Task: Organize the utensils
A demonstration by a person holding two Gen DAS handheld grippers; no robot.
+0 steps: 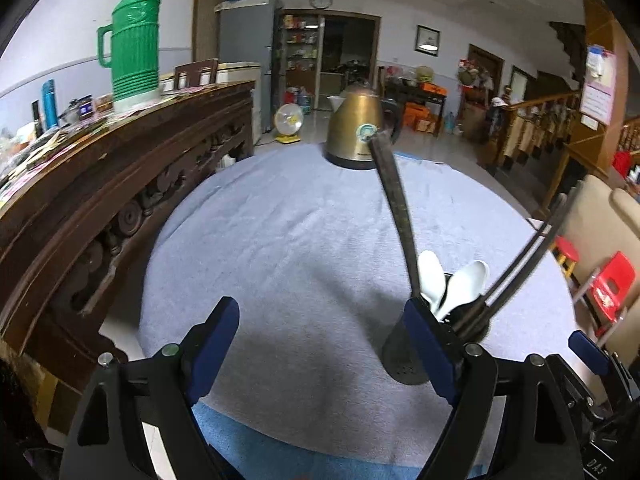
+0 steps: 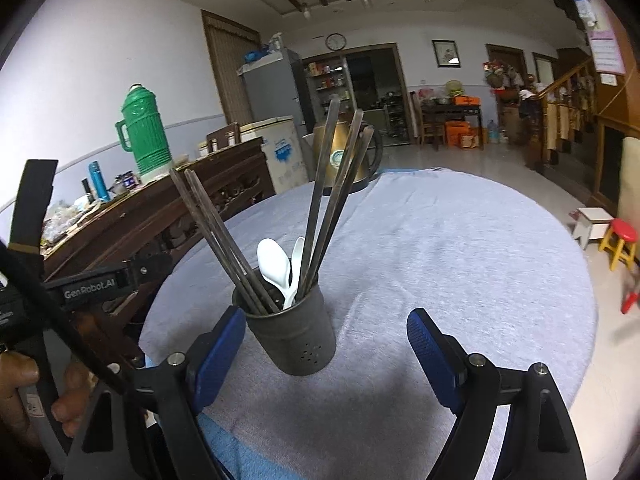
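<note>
A dark metal utensil holder [image 2: 294,336] stands upright on the round table's blue-grey cloth [image 2: 460,264]. It holds several dark chopsticks [image 2: 320,208] and two white spoons [image 2: 276,266]. My right gripper [image 2: 326,348] is open and empty, with the holder between its fingers, close to the left finger [image 2: 218,354]. In the left wrist view the holder [image 1: 400,354] sits just past the right finger [image 1: 430,346], outside the jaws, with chopsticks [image 1: 394,208] and spoons [image 1: 438,282] sticking up. My left gripper [image 1: 322,344] is open and empty over bare cloth.
A brass kettle [image 1: 356,130] stands at the table's far edge. A carved wooden sideboard [image 1: 120,184] runs along the left, with a green thermos [image 1: 134,46] and clutter on it. Stools and a red chair [image 1: 612,286] stand to the right.
</note>
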